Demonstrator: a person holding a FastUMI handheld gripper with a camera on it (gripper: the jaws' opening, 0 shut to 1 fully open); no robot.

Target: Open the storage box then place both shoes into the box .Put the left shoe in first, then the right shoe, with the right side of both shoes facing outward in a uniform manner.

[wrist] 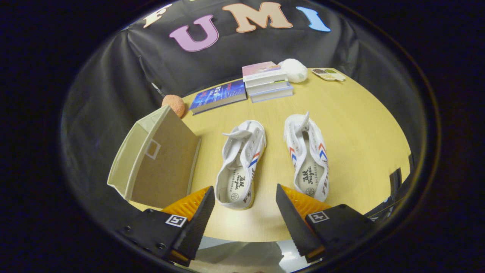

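Yellow table [352, 125] — two white shoes [242, 163], beige storage box [155, 159] shut — fingers [197, 216] spread, empty.

The gripper [245, 206] hangs above the near edge of a yellow table [363, 125], its two fingers spread wide with nothing between them. Just beyond the fingers lie two white shoes, heels toward the gripper and toes away. The left shoe [241, 165] lies ahead of the gap between the fingers; the right shoe [307, 155] lies to its right, near but apart. Left of the left shoe stands the beige storage box [157, 157], lid closed. Beyond the left shoe lie a blue book [218, 96], a stack of books [267, 81], a white fluffy ball [293, 70] and a small palette tray [329, 74]. An orange ball [174, 105] sits behind the box.
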